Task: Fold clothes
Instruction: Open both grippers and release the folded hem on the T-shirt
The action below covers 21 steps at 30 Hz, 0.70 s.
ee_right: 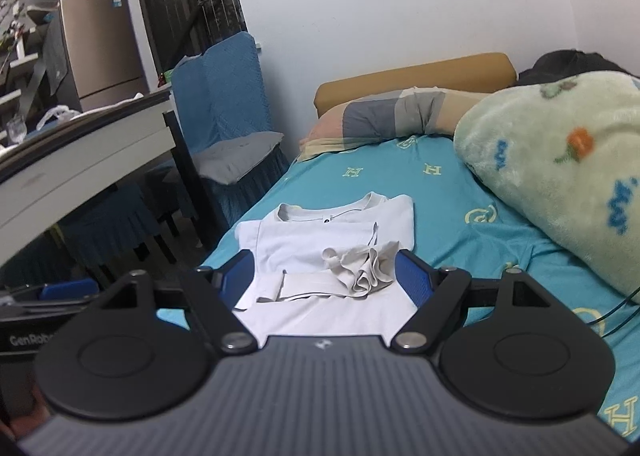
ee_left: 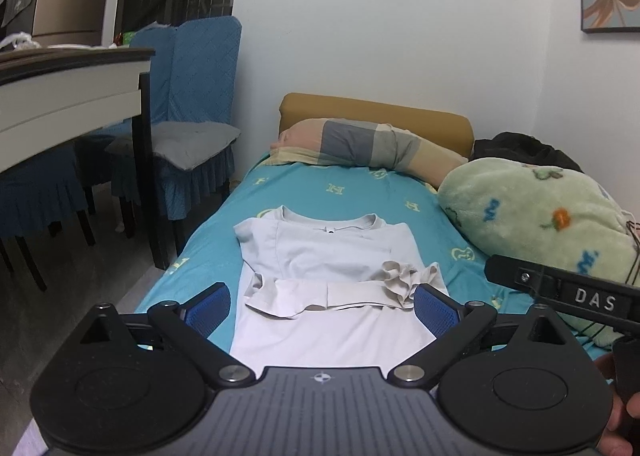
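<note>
I am holding both grippers above the bed (ee_left: 248, 191), left gripper (ee_left: 322, 306) and right gripper (ee_right: 324, 276) fingers wide, gripping nothing. The white shirt (ee_left: 320, 256) is lying mid-frame, sleeves folded in; I am judging the lengthwise fold remains.

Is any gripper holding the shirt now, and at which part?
Nothing is held. The left gripper and the right gripper both have open jaws above the white shirt, which lies on the bed.
</note>
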Each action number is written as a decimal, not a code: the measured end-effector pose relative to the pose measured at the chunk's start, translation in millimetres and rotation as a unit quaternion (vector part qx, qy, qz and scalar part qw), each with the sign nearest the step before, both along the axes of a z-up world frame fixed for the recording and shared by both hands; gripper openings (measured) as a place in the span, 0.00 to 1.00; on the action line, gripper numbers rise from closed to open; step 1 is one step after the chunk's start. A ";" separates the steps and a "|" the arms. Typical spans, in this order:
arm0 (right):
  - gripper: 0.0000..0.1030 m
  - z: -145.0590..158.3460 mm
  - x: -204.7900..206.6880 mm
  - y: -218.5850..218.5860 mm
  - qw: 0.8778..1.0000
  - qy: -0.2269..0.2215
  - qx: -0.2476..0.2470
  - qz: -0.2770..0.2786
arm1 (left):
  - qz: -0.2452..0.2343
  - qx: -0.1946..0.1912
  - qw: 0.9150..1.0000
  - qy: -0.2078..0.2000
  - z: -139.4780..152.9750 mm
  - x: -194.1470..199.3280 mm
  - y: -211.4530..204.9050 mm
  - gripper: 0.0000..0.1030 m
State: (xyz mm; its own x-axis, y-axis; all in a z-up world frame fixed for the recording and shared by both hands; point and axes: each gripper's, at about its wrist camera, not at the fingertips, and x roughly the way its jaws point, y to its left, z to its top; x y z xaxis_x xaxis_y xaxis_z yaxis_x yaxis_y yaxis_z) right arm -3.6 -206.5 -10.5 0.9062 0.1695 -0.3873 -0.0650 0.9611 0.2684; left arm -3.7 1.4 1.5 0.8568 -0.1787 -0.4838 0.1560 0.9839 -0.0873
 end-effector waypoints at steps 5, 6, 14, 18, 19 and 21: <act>0.77 -2.5 0.6 1.6 1.000 0.000 -0.012 -0.002 | 0.006 -0.016 1.000 0.025 -6.5 10.0 4.5 0.96; 0.77 -2.9 0.9 2.1 1.000 0.000 -0.013 -0.002 | 0.007 -0.017 0.999 0.027 -7.3 10.9 5.0 0.96; 0.77 -4.1 1.1 10.0 0.999 -0.004 -0.036 0.001 | 0.004 -0.017 0.999 0.030 -7.5 12.4 4.9 0.96; 0.77 -5.6 2.6 7.5 1.000 0.004 -0.025 0.000 | -0.001 -0.033 0.998 0.045 -11.8 15.1 5.0 0.96; 0.77 -6.4 3.5 6.3 1.000 0.008 -0.019 -0.001 | -0.004 -0.040 0.998 0.053 -13.8 16.6 5.2 0.96; 0.77 -10.4 5.9 3.0 1.000 0.023 -0.003 -0.005 | -0.012 -0.059 0.994 0.092 -23.6 23.9 5.8 0.96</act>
